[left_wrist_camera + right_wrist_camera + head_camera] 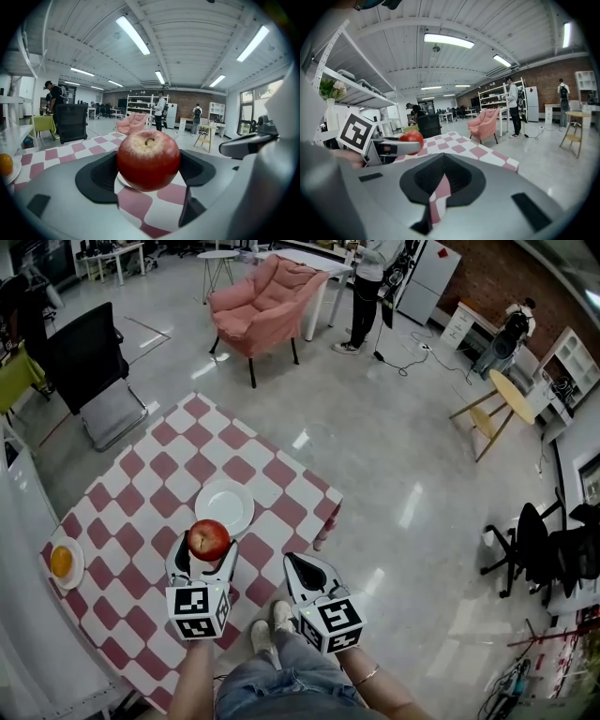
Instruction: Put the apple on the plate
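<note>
Apple [148,160]: red, stem up, held in the left tongs [202,557] above the tabletop [141,474], at the near rim of the plate [225,501].
Left tongs: clenched on the apple, one pad on each flank.
Right tongs [302,568]: closed to a thin slit with nothing in them, just beside the left tongs, over the tabletop's edge.
Handling: probably firm and moderately heavy with a smooth skin. Being round, it could slip from a loose hold or roll once set down, and it would bruise if dropped.
Hold: across the widest girth, as now, looks soundest.
Plate: white and bare, just beyond the apple.
Tabletop: covered with a red-and-white check cloth.
Orange [61,562]: on a saucer [77,574] at the far left, well apart.
</note>
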Motion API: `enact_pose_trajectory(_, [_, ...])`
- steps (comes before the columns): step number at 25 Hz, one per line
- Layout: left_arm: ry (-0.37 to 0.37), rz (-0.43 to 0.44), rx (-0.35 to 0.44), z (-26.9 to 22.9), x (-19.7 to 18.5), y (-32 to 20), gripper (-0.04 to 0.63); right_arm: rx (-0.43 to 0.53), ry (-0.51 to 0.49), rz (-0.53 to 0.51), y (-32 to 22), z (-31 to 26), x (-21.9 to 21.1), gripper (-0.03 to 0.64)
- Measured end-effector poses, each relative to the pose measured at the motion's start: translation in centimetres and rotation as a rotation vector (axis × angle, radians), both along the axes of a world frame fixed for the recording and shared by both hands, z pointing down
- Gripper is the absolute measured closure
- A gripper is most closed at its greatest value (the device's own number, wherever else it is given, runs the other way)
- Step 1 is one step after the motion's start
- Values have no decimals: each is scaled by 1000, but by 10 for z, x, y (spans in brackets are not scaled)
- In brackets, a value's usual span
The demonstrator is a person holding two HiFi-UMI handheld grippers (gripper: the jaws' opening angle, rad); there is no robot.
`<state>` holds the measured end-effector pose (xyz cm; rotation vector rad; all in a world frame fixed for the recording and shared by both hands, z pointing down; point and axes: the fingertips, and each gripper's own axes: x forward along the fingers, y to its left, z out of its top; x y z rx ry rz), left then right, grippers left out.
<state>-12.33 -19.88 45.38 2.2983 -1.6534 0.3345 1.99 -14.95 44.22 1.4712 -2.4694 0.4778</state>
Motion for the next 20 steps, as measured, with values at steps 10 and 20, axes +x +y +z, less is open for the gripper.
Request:
enact_pose_trajectory(10, [-12, -16, 1, 11, 3, -40, 202, -35, -29, 19, -30, 13, 12, 606])
enact_pose_trajectory(20, [-58, 2, -25, 28, 9, -72, 202, -63, -30, -18, -54, 25, 9, 606])
